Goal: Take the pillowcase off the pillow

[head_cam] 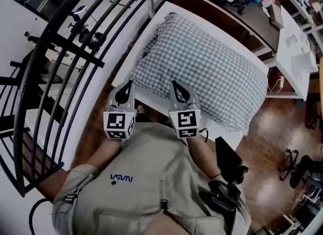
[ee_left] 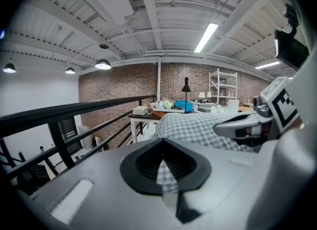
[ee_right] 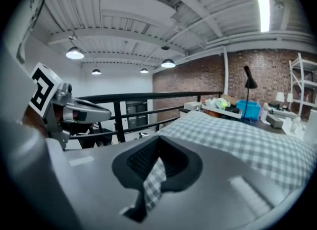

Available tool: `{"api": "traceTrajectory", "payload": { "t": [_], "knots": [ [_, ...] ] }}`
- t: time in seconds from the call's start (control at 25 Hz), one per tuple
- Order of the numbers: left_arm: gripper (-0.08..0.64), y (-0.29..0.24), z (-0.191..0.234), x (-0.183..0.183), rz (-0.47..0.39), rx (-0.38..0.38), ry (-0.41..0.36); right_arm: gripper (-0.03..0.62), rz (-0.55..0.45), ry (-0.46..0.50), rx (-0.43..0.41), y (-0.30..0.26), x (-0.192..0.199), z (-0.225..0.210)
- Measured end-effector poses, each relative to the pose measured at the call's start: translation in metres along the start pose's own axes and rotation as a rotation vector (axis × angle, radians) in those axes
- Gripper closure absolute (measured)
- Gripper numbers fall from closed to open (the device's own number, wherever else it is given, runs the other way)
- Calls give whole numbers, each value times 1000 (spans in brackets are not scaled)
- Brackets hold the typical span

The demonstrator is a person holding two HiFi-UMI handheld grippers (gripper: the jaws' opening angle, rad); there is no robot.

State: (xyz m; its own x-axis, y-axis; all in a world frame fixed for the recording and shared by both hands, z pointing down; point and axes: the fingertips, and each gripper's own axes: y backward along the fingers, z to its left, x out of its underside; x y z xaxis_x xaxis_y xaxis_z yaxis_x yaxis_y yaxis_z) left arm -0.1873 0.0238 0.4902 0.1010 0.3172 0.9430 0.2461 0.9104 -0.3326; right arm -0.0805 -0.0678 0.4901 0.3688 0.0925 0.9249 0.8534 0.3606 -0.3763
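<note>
Left claw (head_cam: 129, 84) and right claw (head_cam: 174, 84), side by side, each clamped shut on the gingham pillowcase (head_cam: 202, 62) near edge.

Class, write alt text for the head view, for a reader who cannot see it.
Seen from above, a person's left gripper and right gripper pinch the near edge of a plump grey checked fabric pillowcase on a white table. A black metal railing curves along the left.
</note>
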Motion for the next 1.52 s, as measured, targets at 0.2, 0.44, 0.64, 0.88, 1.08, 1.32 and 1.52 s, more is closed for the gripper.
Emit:
{"api": "traceTrajectory", "payload": {
  "t": [0.2, 0.44, 0.64, 0.88, 1.08, 1.32, 1.52],
  "knots": [
    [554, -23, 36, -1, 5, 31, -2, 449, 129, 14, -35, -53, 10, 32],
    [554, -41, 65, 1, 13, 109, -20, 420, 388, 117, 11, -113, 57, 51],
    [554, -50, 86, 13, 38, 154, -13, 577, 483, 152, 70, -126, 75, 51],
    [554, -71, 79, 24, 88, 213, 13, 581, 352, 22, 91, -77, 38, 46],
    [554, -94, 40, 39, 198, 395, 9, 586, 279, -45, 146, -35, 28, 31],
    [554, -99, 6, 63, 286, 525, 0, 588, 263, -88, 185, -9, 37, 20],
    [554, -103, 10, 56, 277, 495, 14, 586, 308, -102, 104, -7, 54, 32]
  ]
}}
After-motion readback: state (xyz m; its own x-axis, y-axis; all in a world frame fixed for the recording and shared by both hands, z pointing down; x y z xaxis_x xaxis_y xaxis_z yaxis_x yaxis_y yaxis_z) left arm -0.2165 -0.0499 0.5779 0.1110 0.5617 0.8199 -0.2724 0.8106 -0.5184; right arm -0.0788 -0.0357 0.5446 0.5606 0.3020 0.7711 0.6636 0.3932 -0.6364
